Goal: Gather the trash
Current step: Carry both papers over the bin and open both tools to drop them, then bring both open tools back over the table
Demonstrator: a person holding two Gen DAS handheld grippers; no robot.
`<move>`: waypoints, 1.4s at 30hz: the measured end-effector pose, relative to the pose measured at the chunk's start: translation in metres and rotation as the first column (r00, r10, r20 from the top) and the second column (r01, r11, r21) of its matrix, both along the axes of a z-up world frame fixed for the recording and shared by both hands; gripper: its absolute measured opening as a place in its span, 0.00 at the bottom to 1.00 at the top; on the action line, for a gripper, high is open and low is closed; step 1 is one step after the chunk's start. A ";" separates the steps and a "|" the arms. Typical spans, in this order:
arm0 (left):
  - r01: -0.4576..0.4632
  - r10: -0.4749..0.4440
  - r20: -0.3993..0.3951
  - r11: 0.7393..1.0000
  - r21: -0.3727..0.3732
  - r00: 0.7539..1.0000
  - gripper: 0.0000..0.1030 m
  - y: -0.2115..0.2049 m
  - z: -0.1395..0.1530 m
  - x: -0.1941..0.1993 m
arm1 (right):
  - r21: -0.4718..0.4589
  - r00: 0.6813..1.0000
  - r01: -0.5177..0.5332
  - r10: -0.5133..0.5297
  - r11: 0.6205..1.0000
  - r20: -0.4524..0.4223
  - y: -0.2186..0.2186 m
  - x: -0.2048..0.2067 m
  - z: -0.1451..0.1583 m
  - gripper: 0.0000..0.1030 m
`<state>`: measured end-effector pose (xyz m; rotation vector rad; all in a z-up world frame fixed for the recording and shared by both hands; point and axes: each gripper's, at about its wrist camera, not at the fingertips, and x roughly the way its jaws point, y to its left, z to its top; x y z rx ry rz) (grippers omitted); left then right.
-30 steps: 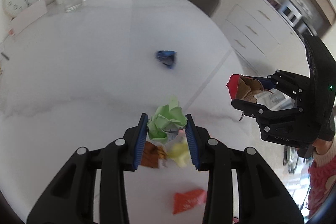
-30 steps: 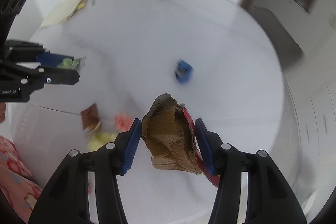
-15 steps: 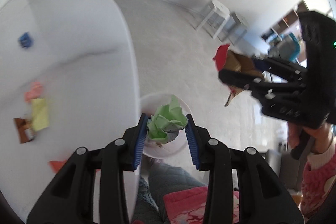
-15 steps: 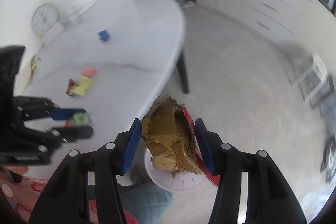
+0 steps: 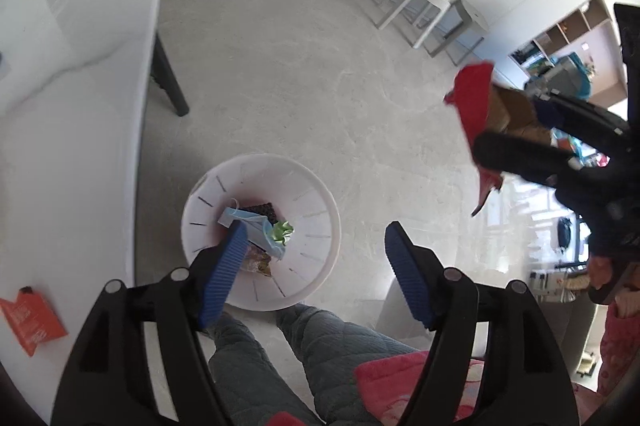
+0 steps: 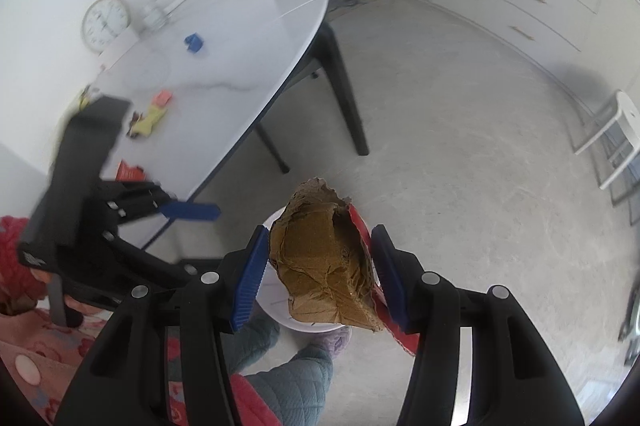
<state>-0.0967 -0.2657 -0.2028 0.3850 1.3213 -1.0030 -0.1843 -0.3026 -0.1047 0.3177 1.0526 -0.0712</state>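
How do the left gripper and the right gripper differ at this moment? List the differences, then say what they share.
1. The left gripper has its jaws spread wide; the right gripper has its jaws closed in.
2. The left gripper is empty; the right gripper clamps a crumpled brown and red wrapper.
3. The left gripper hangs over the white bin, where a green wad lies; the right gripper's load is not in it.

Both have black frames and ribbed blue pads.

The round white plastic bin (image 5: 320, 202) with thin dark slits is showing a crumpled light-green paper wad (image 5: 282, 229) and a pale-blue mask (image 5: 256, 226). The crumpled brown cardboard scrap with red backing (image 6: 328, 262) is showing between ribbed blue pads (image 6: 252, 270).
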 end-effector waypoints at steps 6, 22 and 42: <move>-0.160 0.162 0.123 0.987 -0.029 0.979 0.78 0.051 0.057 0.011 | 0.020 0.993 -0.114 0.114 0.993 -0.004 0.022 0.011 -0.019 0.54; -0.509 0.498 0.230 0.861 -0.012 0.836 0.92 0.222 0.099 0.038 | -0.015 0.997 -0.070 0.070 0.997 0.037 0.083 0.070 -0.002 0.97; -0.469 0.468 0.224 0.882 -0.050 0.855 0.92 0.297 0.071 0.145 | -0.071 0.996 -0.079 0.082 0.994 0.046 0.207 0.198 0.016 0.97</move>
